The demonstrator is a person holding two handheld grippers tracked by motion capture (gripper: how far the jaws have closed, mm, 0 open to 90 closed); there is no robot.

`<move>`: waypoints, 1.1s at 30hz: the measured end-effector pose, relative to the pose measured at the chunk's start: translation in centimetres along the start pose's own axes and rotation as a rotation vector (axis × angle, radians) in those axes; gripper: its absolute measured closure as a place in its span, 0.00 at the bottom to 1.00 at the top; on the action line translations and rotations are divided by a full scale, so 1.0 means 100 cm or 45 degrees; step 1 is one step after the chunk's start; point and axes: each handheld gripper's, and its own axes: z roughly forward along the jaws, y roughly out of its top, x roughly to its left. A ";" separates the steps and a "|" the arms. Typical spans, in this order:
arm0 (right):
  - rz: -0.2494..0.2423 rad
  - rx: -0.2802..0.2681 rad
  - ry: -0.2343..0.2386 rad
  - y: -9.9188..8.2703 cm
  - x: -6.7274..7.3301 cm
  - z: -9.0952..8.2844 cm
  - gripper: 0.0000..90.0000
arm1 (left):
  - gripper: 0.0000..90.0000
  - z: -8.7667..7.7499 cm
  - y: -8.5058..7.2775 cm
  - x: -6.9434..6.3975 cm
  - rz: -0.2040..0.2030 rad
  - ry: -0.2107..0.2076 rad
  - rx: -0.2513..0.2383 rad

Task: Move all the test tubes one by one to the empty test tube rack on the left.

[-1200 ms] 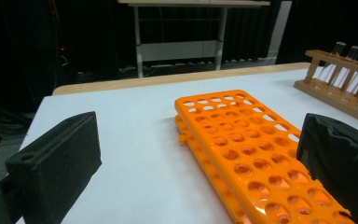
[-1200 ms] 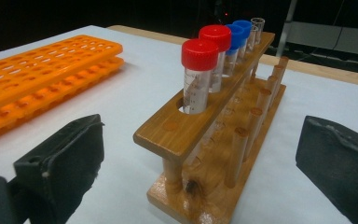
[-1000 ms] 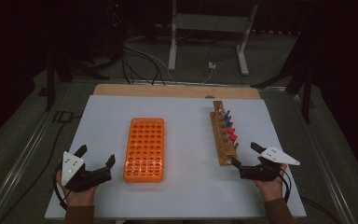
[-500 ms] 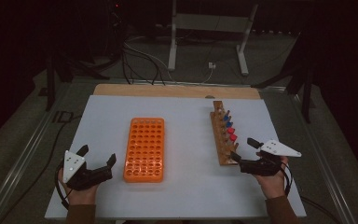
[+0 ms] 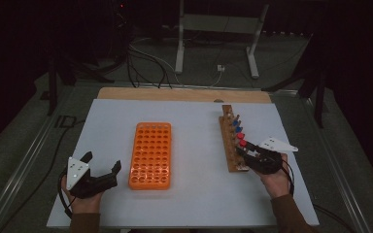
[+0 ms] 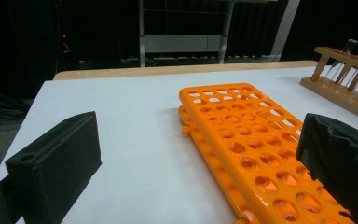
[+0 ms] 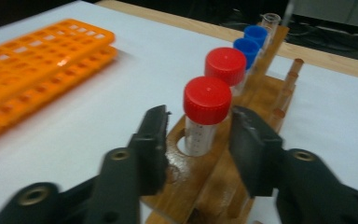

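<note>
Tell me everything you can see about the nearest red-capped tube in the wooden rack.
The nearest red-capped tube is a clear, plastic-looking tube with faint graduation marks and a ribbed red screw cap. It stands upright in a hole of the wooden rack, first in the row ahead of another red cap and two blue ones. The right gripper has just been closing its jaws, which flank the tube on both sides with a gap showing, so they seem not to press it yet.

orange rack [image 5: 151,154] left | wooden rack [image 5: 232,141] right | tubes [image 7: 207,119] in wooden rack
</note>
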 end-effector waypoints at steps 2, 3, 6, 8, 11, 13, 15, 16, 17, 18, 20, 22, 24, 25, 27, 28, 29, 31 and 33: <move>0.003 0.005 -0.016 0.000 0.000 0.003 0.72 | 0.01 0.000 0.000 0.000 0.001 -0.002 0.003; 0.012 0.003 -0.015 0.001 0.000 0.003 0.73 | 0.01 0.000 0.000 0.000 0.001 -0.002 0.003; 0.003 0.020 -0.014 0.002 0.000 0.005 0.78 | 0.01 0.001 0.000 -0.001 0.004 -0.004 0.006; 0.012 0.016 -0.005 0.003 0.000 0.006 0.79 | 0.01 0.002 0.000 -0.001 0.005 -0.006 0.008; 0.023 0.018 -0.005 0.003 -0.001 0.008 0.82 | 0.01 0.002 0.000 -0.001 0.008 -0.009 0.011; 0.031 0.013 -0.004 0.003 -0.001 0.008 0.82 | 0.01 0.002 0.000 -0.002 0.011 -0.011 0.011; 0.033 -0.002 -0.006 0.003 -0.001 0.006 0.83 | 0.01 0.002 0.000 -0.002 0.014 -0.011 0.013; 0.033 -0.002 -0.006 0.003 -0.001 0.006 0.83 | 0.01 0.002 0.000 -0.002 0.016 -0.013 0.014; 0.037 -0.017 -0.009 0.004 -0.001 0.004 0.83 | 0.01 0.002 0.000 -0.002 0.017 -0.014 0.015; 0.036 -0.024 -0.009 0.005 -0.001 0.003 0.83 | 0.01 0.002 0.000 -0.002 0.017 -0.014 0.015; 0.036 -0.041 -0.007 0.007 -0.001 0.001 0.83 | 0.01 0.002 0.000 -0.002 0.019 -0.017 0.016; 0.037 -0.055 -0.005 0.010 0.000 -0.003 0.83 | 0.01 0.002 0.000 -0.002 0.020 -0.018 0.017; 0.038 -0.072 -0.005 0.013 0.000 -0.006 0.83 | 0.01 0.002 0.000 -0.002 0.020 -0.019 0.017; 0.037 -0.081 -0.001 0.015 0.000 -0.008 0.83 | 0.01 0.002 0.000 -0.002 0.024 -0.020 0.017; 0.030 -0.097 -0.002 0.019 0.000 -0.012 0.83 | 0.01 0.002 0.000 -0.002 0.025 -0.021 0.017; 0.028 -0.103 -0.003 0.021 0.000 -0.014 0.83 | 0.01 0.002 0.000 -0.002 0.025 -0.022 0.019; 0.028 -0.114 -0.003 0.023 0.000 -0.016 0.83 | 0.01 0.003 0.000 -0.003 0.026 -0.022 0.020; 0.032 -0.133 -0.002 0.027 0.000 -0.020 0.83 | 0.01 0.002 0.001 -0.005 0.036 -0.022 0.019; 0.030 -0.142 -0.003 0.029 0.000 -0.023 0.83 | 0.01 0.002 0.001 -0.006 0.044 -0.020 0.018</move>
